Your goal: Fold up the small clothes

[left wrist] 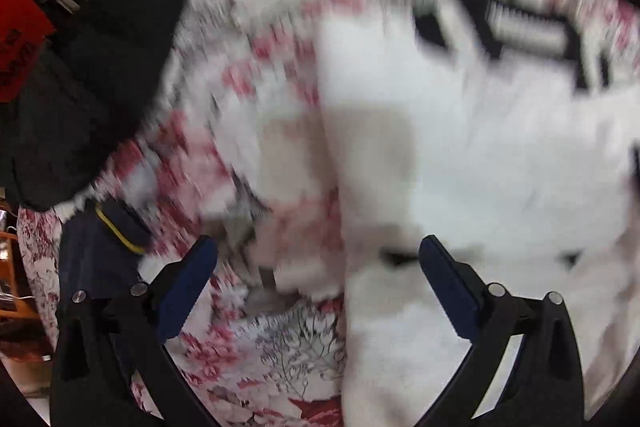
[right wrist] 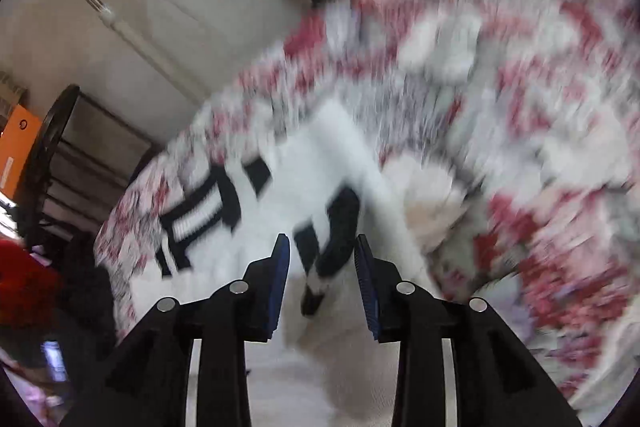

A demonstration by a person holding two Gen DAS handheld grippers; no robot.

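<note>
White garment with black printed blocks (left wrist: 460,155) spread on red-and-white floral bedsheet (left wrist: 256,79), right of centre in left wrist view; dark clothes pile (left wrist: 80,99) left of it; navy folded item with yellow stripe (left wrist: 104,247) near left, below pile

Left tongs (left wrist: 318,259), right tongs (right wrist: 322,255): black arms, blue pads, silver screws.
</note>
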